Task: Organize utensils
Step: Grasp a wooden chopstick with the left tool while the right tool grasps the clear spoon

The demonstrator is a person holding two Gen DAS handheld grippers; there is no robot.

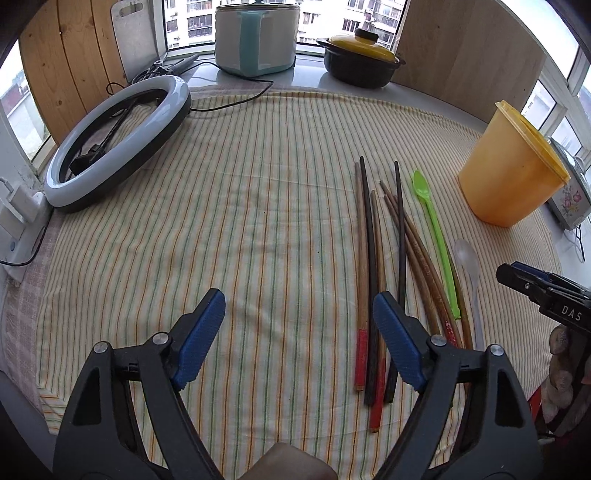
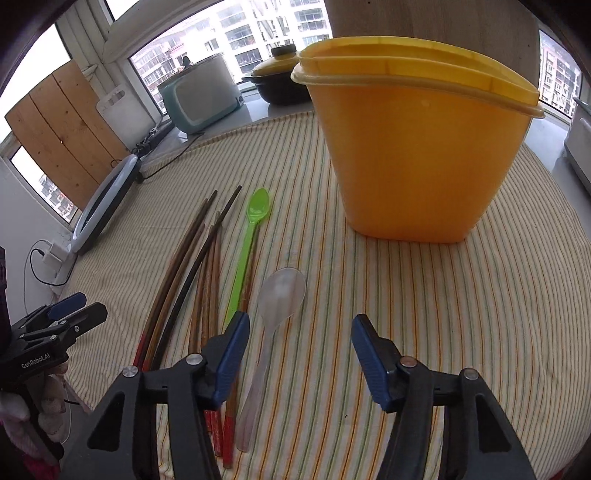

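Note:
Several wooden chopsticks (image 1: 364, 258) (image 2: 207, 266) with red ends lie in a loose bundle on the striped cloth. A green plastic spoon (image 1: 436, 229) (image 2: 247, 240) lies along their right side, and a clear plastic spoon (image 1: 469, 258) (image 2: 277, 306) lies further right. An orange tub (image 1: 513, 173) (image 2: 417, 155) stands upright behind them. My left gripper (image 1: 299, 332) hovers open above bare cloth, its right finger over the chopsticks' near ends. My right gripper (image 2: 299, 354) is open, with the clear spoon's handle between its fingers, untouched.
A ring light (image 1: 118, 136) lies at the cloth's far left with its cable. A rice cooker (image 1: 258, 33) and a black pot with yellow lid (image 1: 362, 59) stand on the sill behind. A floral appliance (image 1: 570, 199) sits right of the tub.

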